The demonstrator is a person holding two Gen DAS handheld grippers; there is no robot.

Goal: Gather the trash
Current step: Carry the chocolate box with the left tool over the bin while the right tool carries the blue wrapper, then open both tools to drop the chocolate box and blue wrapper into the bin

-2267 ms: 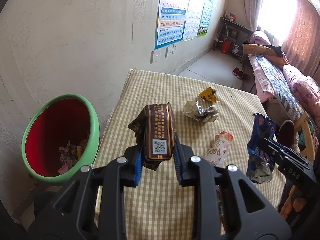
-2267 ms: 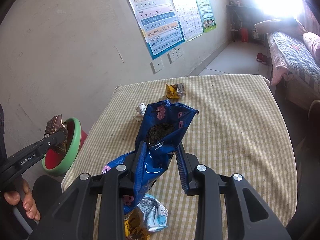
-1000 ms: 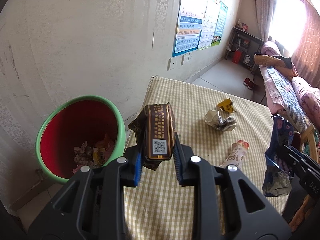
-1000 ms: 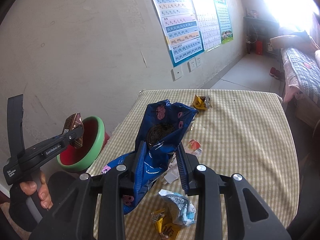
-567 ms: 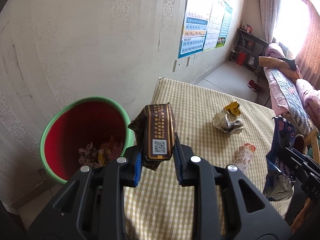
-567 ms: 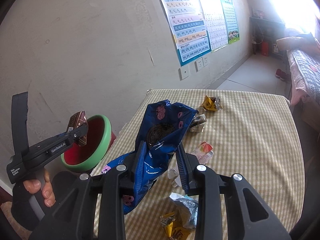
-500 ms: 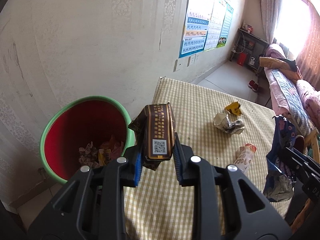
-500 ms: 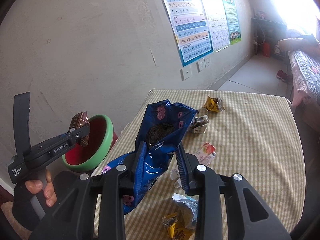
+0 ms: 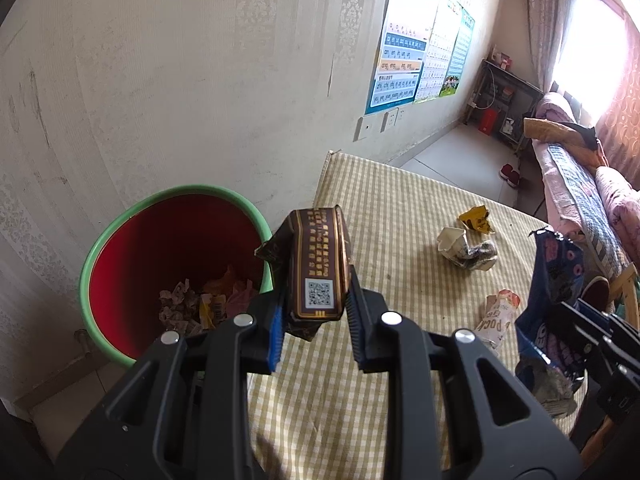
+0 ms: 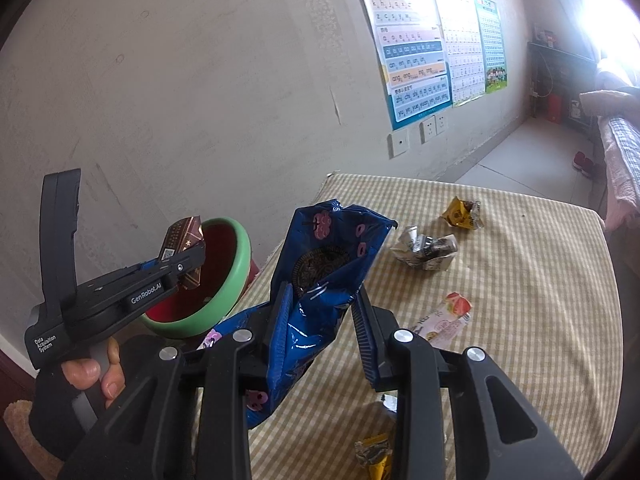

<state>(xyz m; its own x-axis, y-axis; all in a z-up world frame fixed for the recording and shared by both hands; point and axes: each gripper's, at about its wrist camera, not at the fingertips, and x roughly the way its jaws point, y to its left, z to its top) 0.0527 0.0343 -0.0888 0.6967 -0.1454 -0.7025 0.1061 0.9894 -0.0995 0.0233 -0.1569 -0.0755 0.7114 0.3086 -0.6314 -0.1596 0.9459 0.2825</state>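
My left gripper is shut on a brown packet with a QR code, held upright just right of the green-rimmed red bin, which holds several wrappers. In the right wrist view the same left gripper hangs over the bin's rim with the brown packet. My right gripper is shut on a crumpled blue cookie bag, above the checked table. That blue cookie bag shows at the right edge of the left wrist view.
On the checked cloth lie a yellow wrapper, a crushed white carton and a pink-white packet. More wrappers lie under my right gripper. A wall with posters runs along the left; a bed stands far right.
Both grippers have drifted left toward the bin, which now sits closer beneath the left gripper. The table litter has shifted right in both views. Both grips are unchanged.
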